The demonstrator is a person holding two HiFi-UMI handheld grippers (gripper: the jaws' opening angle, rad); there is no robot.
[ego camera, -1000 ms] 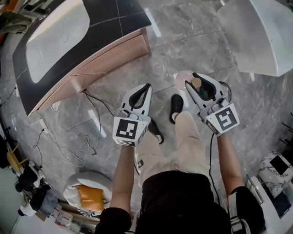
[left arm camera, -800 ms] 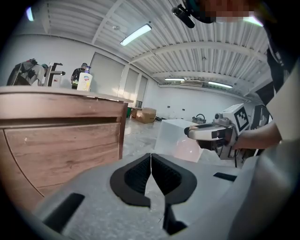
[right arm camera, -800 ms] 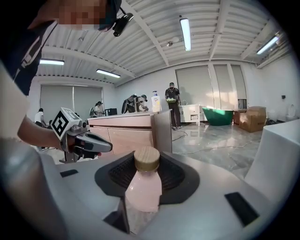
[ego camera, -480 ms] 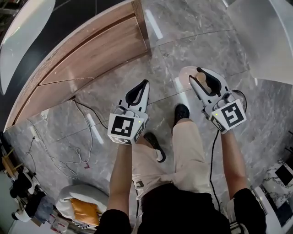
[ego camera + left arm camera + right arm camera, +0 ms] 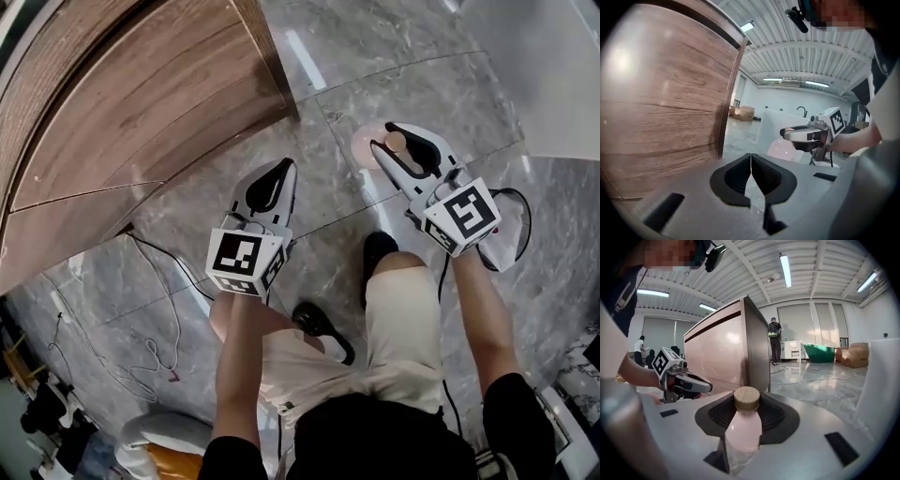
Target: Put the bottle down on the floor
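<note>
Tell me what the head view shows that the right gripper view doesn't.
Only the head view: the person's shoes and a thin cable lying loose. Only the right gripper view: ceiling lights, a green bin and a distant standing person. Both: the pink bottle clamped in the right hand-held gripper, the shut left hand-held gripper, and the wooden cabinet.

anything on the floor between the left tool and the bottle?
No. In the head view, only bare marble floor shows between the left tool and the bottle, which the right tool grips just below the cap.
</note>
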